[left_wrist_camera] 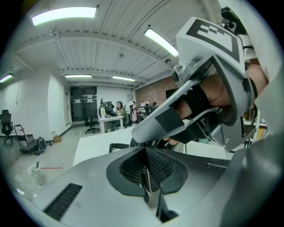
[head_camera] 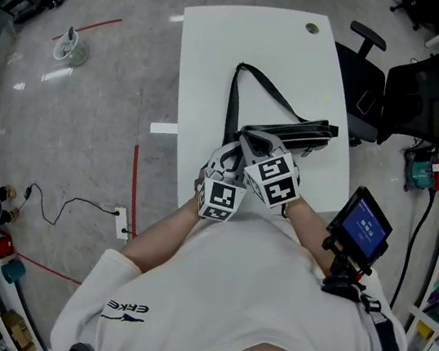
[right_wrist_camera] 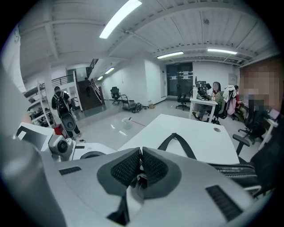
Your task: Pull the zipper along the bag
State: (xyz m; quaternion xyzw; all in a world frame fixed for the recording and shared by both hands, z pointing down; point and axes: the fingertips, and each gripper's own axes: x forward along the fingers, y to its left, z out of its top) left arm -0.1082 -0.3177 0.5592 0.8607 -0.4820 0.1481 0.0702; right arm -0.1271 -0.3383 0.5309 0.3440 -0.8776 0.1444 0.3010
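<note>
1. Bag (head_camera: 296,133): black, lying on white table (head_camera: 222,55), strap (head_camera: 233,98) stretched away.
2. Left gripper (left_wrist_camera: 144,170): jaws pinched on thin dark strip (left_wrist_camera: 145,181).
3. Right gripper (right_wrist_camera: 140,166): jaws pinched on zipper pull (right_wrist_camera: 141,181).

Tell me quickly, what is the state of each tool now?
Left tool: closed on a thin strip; what it is cannot be told.
Right tool: closed on the zipper pull.

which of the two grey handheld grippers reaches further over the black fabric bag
The right gripper: its marker cube lies closer to the black fabric bag, while the left gripper sits lower, near the white table's edge.
</note>
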